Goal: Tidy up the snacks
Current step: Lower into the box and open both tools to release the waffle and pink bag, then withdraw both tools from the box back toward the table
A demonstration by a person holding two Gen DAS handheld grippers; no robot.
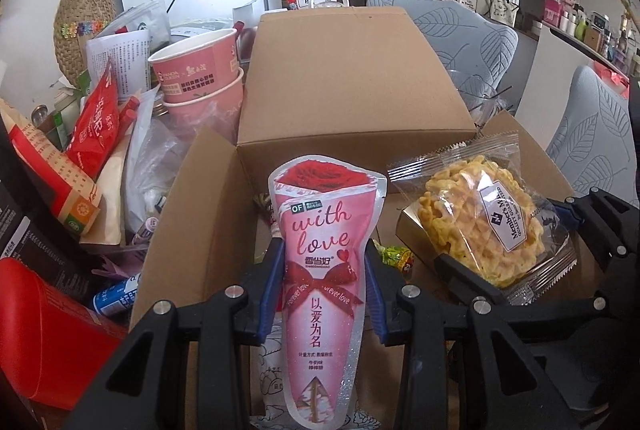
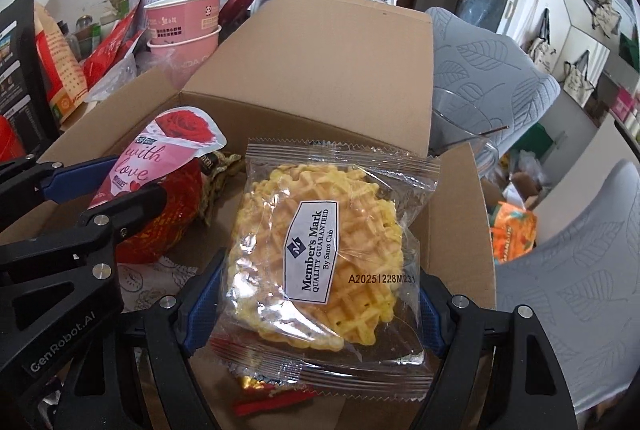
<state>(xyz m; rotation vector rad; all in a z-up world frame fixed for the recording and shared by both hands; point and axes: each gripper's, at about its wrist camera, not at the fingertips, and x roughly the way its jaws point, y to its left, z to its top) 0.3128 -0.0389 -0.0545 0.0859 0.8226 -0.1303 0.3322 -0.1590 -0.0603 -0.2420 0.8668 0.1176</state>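
Note:
My left gripper [image 1: 325, 262] is shut on a pink "with love" lollipop packet [image 1: 320, 290], which stands upright between the blue pads. To its right, my right gripper [image 1: 516, 238] is shut on a clear-wrapped Member's Mark waffle [image 1: 484, 222]. Both hang over the open cardboard box [image 1: 192, 214]. In the right wrist view the waffle [image 2: 320, 238] fills the span of the right gripper [image 2: 320, 282], whose pads press on the wrapper's sides. The left gripper [image 2: 116, 186] with the pink packet [image 2: 160, 158] is at the left. A red packet [image 2: 172, 226] and a gold-wrapped sweet [image 2: 216, 170] lie inside the box.
The box's rear flap [image 1: 352, 78] stands up behind the opening. Stacked pink paper cups [image 1: 196, 70], red bags [image 1: 96, 126] and a red box [image 1: 40, 330] crowd the left. Grey leaf-patterned chairs [image 1: 460, 38] and a glass bowl [image 2: 456, 118] lie right of the box.

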